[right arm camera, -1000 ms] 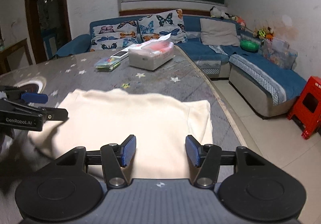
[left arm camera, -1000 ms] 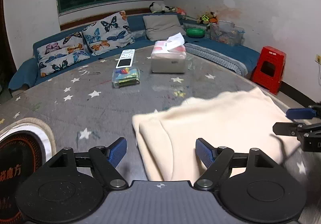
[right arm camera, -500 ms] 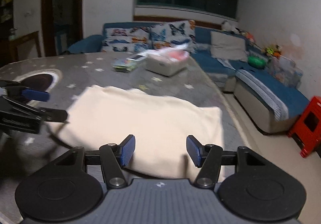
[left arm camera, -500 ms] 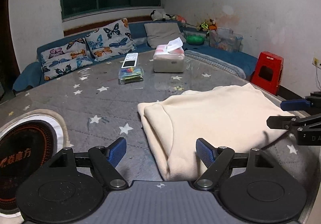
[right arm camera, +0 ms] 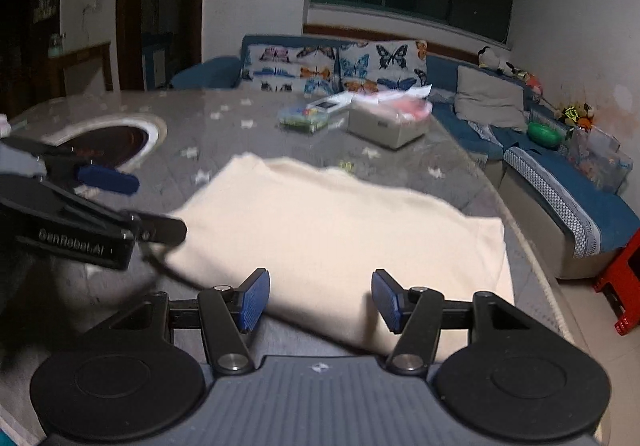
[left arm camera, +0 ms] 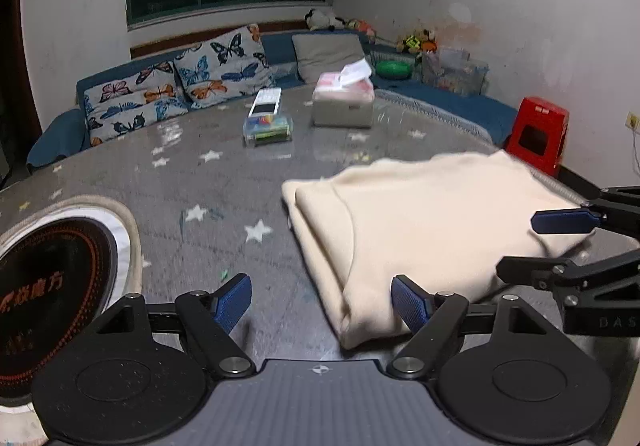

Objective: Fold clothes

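Left tongs point(left arm camera: 321, 298) and right tongs point(right arm camera: 320, 298) both hang released, jaws apart with nothing pinched, low over the near edge of the cream garment point(left arm camera: 420, 222). It lies folded on the desk point(left arm camera: 192, 182), at 1 o'clock in the left view. Judged next: pinch the near corners evenly, lift and carry the fold toward 12 o'clock. Open room there ends at the tissue box point(left arm camera: 343, 102) and plastic case point(left arm camera: 267, 129); the desk edge runs close at 3 o'clock.

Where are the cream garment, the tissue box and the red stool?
cream garment point(left arm camera: 432, 222), left wrist view, middle of its top layer
tissue box point(left arm camera: 343, 106), left wrist view, its front side
red stool point(left arm camera: 538, 134), left wrist view, its front face
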Motion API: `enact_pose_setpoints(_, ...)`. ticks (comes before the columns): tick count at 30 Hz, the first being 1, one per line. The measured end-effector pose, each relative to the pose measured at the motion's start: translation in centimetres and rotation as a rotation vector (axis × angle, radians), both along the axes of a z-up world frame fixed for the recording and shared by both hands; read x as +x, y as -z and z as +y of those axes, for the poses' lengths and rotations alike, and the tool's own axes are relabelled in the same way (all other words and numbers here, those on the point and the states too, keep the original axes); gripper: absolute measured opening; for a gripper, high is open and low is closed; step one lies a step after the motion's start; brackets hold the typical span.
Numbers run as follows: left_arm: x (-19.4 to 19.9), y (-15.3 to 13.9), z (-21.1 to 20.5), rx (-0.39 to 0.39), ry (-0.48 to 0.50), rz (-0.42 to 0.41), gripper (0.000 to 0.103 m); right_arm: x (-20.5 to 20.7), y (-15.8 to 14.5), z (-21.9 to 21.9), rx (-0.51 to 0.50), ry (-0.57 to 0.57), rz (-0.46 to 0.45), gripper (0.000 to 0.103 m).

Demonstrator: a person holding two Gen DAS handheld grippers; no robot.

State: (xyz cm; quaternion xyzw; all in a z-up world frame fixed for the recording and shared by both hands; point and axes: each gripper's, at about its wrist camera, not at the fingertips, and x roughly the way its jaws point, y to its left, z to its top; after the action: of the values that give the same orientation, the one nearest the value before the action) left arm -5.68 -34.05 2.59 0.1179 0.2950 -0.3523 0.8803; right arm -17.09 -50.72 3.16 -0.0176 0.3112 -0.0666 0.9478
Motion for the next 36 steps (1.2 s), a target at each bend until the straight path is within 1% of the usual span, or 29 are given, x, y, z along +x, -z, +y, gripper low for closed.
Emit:
enact_pose_setpoints(3,0.2,-0.3,-0.4,-0.008,-0.007,0.003,0.08,0.5,-0.2,-0.4,0.007,0.019,-0.014,0.058)
enact_pose_setpoints(7,0.6,0.2,-1.0,0.008,-0.016,0.025,0.08,1.2,1.2,-1.2,0.056,0.029,0.036,0.058)
enact_pose_setpoints(8,0.7,0.4,-1.1,0.016,-0.019,0.032,0.08,1.1,1.2,-1.3,0.065,0.029,0.034,0.058)
enact_pose_setpoints(11,0.9,0.6,-0.9,0.013,-0.023,0.048,0.08,0.8,0.5,-1.9,0.077,0.031,0.017,0.058)
enact_pose_setpoints(14,1.0,0.6,-0.8,0.01,-0.026,0.047,0.08,1.2,-0.3,-3.1,0.073,0.048,0.002,0.058)
enact_pose_setpoints(18,1.1,0.8,-0.8,0.012,-0.029,0.055,0.08,2.6,-0.5,-6.3,0.099,0.118,-0.005,0.058)
enact_pose_setpoints(20,1.1,0.8,-0.8,0.014,-0.028,0.057,0.08,3.3,0.0,-8.0,0.107,0.166,0.004,0.058)
enact_pose_setpoints(22,1.2,0.9,-0.8,0.016,-0.026,0.059,0.08,3.7,0.7,-9.6,0.144,0.201,0.025,0.055)
enact_pose_setpoints(24,1.2,0.9,-0.8,0.014,-0.026,0.063,0.08,3.9,1.4,-10.6,0.167,0.233,0.046,0.054)
enact_pose_setpoints(27,1.3,0.9,-0.8,0.012,-0.025,0.067,0.08,3.9,1.0,-10.9,0.183,0.24,0.024,0.052)
enact_pose_setpoints(28,1.4,0.9,-0.8,0.012,-0.025,0.067,0.08,4.1,0.8,-10.8,0.181,0.238,0.012,0.051)
enact_pose_setpoints(30,1.4,0.9,-0.8,0.011,-0.026,0.069,0.08,4.8,0.3,-10.8,0.191,0.234,-0.002,0.044)
enact_pose_setpoints(32,1.4,1.0,-0.8,0.011,-0.027,0.071,0.081,5.8,0.1,-10.8,0.201,0.233,-0.012,0.033)
enact_pose_setpoints(33,1.4,1.0,-0.8,0.011,-0.028,0.073,0.081,6.4,0.2,-10.8,0.208,0.233,-0.012,0.03)
enact_pose_setpoints(35,1.5,1.1,-0.8,0.01,-0.028,0.077,0.081,7.5,0.4,-10.9,0.222,0.233,-0.009,0.017)
enact_pose_setpoints(36,1.5,1.1,-0.8,0.011,-0.027,0.077,0.081,8.0,0.7,-10.9,0.225,0.233,-0.003,0.016)
